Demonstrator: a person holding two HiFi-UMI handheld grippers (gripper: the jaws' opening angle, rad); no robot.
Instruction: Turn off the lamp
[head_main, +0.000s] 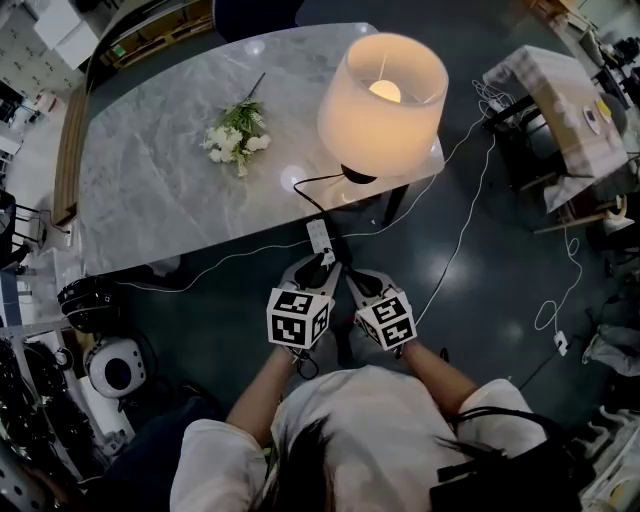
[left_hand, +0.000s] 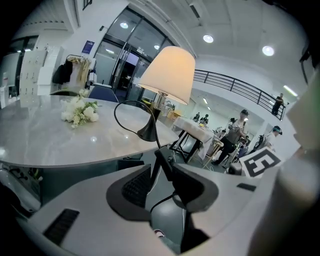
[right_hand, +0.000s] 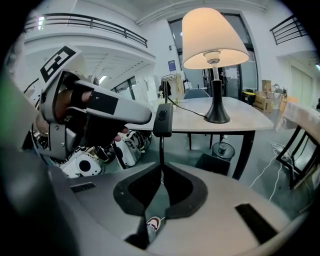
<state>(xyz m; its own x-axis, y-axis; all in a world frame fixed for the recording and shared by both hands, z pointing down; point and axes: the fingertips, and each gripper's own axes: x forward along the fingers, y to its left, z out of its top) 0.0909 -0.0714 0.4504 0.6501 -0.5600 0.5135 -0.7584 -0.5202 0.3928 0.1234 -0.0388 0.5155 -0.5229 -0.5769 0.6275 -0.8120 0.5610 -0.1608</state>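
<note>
Grey marble topped the long table (head_main: 150, 200) below you in the head view, with dark floor around it. On its right end stood the lit table lamp with a cream drum shade and black base (head_main: 383, 90). A small bunch of white flowers (head_main: 236, 138) lay well apart to its left. A thin black cord (head_main: 310, 185) ran from the lamp's base over the near edge to a small rectangular inline switch (head_main: 318, 237). Your left claw (head_main: 312, 268) and right claw (head_main: 350, 280) sat side by side, both pointing at that switch.

In the left gripper view, your left claw's jaws stood wide apart. The switch and its cord passed through the gap, and the left pad was clear of them.

In the right gripper view, your right claw's jaws were closed together on the cord just beneath the switch. The switch stood upright above the tips with its round button facing the camera. The lamp glowed on the table beyond.
</note>
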